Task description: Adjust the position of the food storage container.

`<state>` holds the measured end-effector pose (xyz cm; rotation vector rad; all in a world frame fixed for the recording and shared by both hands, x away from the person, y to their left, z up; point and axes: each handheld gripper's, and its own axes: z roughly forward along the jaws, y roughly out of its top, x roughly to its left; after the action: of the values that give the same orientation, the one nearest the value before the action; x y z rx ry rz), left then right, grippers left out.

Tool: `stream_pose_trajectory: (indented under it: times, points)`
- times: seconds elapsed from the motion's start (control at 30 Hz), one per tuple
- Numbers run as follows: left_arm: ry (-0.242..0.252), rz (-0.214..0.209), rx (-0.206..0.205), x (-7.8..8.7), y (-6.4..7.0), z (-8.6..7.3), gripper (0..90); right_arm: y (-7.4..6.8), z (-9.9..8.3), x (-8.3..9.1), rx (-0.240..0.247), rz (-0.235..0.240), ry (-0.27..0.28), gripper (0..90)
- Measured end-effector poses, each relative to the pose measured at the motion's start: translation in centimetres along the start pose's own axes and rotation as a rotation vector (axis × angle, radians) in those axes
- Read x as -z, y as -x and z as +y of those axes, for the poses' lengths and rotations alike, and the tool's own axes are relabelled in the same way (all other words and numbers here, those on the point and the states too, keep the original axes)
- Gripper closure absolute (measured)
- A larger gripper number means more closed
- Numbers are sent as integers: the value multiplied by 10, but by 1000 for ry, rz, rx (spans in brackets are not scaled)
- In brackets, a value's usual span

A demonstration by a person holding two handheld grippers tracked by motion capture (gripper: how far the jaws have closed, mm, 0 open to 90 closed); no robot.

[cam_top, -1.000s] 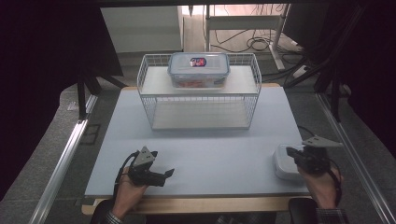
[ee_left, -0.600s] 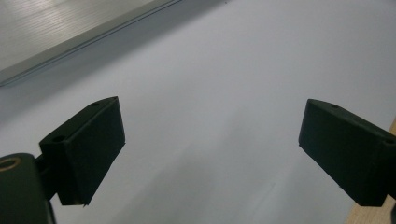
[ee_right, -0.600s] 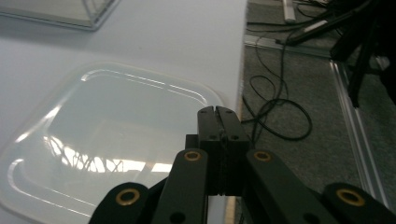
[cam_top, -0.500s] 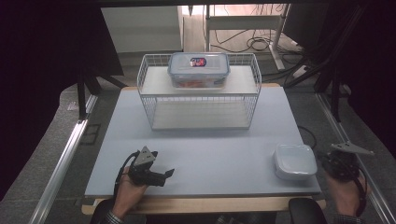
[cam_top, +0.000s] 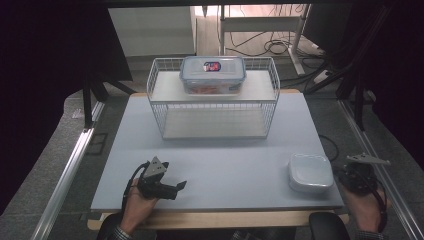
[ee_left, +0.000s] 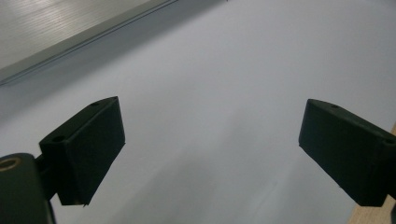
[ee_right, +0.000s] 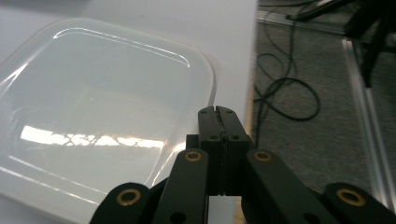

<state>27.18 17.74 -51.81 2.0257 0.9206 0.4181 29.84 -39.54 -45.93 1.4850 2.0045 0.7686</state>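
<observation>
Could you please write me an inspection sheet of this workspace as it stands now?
Surface: pale blue-grey table top, bare in the middle.
Job's things: lidded food container on the top shelf of the white wire rack; white square lid flat near the table's right front corner.
Clutter: nothing seen.
Grippers: left gripper low over the front left, jaws wide apart, holding nothing; right gripper beside the lid's edge, jaws closed together, gripping nothing.
Cables: black loops on the floor at right; more behind the rack.
Surroundings: grey floor, aluminium rails.
</observation>
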Motion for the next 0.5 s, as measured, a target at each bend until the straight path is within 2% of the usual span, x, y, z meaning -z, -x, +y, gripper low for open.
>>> stream_pose_trajectory:
  times: [0.13, 0.2, 0.5]
  points:
    - [-2, 0, -2, 0, 0, 0, 66, -11, 2, -3, 13, 44, 3, 895]
    - [-1, 1, -6, 0, 1, 0, 66, -21, 4, -5, 27, 89, 6, 895]
    - [-2, 1, -8, 0, 1, 0, 66, -43, 8, -10, 77, 153, 12, 895]
